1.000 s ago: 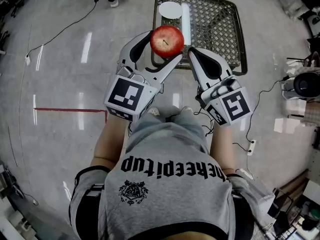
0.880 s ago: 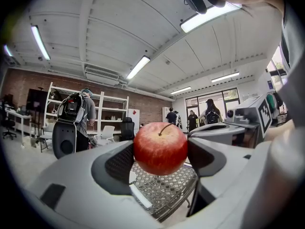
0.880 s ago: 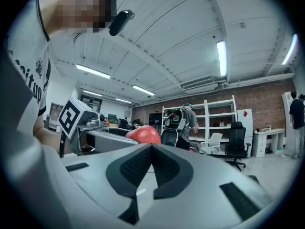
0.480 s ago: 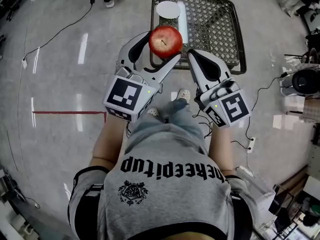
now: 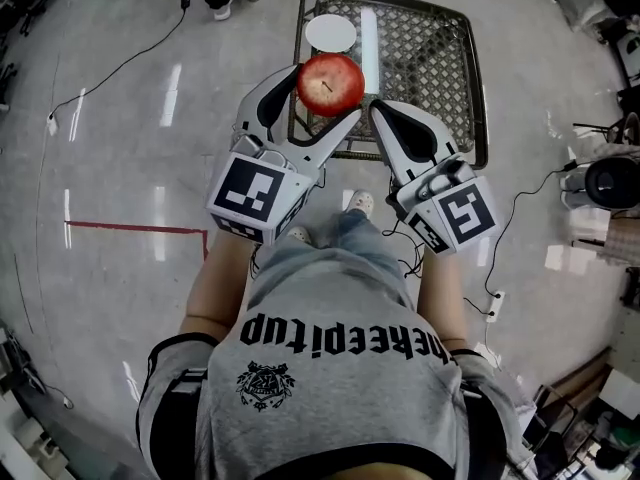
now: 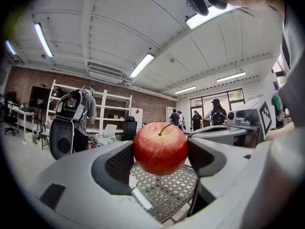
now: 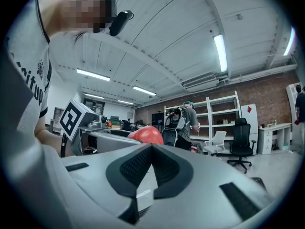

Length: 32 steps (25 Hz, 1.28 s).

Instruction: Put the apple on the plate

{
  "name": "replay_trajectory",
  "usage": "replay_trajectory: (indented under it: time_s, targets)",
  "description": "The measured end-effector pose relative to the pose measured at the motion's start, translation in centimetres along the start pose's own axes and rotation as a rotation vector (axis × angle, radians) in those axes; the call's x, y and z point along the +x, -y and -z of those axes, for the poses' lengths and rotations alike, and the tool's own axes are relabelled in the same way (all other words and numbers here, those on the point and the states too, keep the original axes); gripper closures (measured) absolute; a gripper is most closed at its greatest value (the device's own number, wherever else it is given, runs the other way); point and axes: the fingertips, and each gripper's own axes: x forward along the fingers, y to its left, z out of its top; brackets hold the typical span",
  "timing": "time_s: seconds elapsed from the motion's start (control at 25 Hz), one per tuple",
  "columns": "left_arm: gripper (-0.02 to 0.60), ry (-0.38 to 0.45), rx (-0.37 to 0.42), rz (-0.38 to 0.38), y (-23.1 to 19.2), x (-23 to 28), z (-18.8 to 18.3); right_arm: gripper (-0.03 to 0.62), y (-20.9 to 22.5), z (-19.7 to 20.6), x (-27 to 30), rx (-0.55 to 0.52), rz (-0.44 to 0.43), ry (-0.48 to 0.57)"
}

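The left gripper [image 5: 322, 96] is clamping the apple [image 5: 331, 83] between its two jaws, each pad pressing one side of the fruit. The apple is sitting upright in the air, its core axis running vertically and its stem pointing up, leaning slightly toward the right gripper [image 5: 380, 110] in the left gripper view. That right gripper is hanging just beside it with its jaws pressed together and nothing between them. Below and beyond the apple, a dark-framed wire mesh tray [image 5: 445, 63] is resting on the floor, and a white plate [image 5: 331, 33] is lying in its far left corner, bare. The glossy grey floor [image 5: 130, 138] is reflecting the ceiling strip lights and carrying a red tape line [image 5: 135, 228] and a black cable [image 5: 120, 63]. Behind, people are standing near white shelves [image 6: 116, 113] against a brick wall [image 6: 28, 78].
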Motion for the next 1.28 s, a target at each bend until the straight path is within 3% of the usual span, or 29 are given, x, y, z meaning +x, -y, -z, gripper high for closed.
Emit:
replay_trajectory:
  time_s: [1.28]
  targets:
    - [0.189,-0.042,-0.029,-0.176,0.6,14.5,0.9,0.595,15.5,2.1,0.9,0.039,-0.192,0.013]
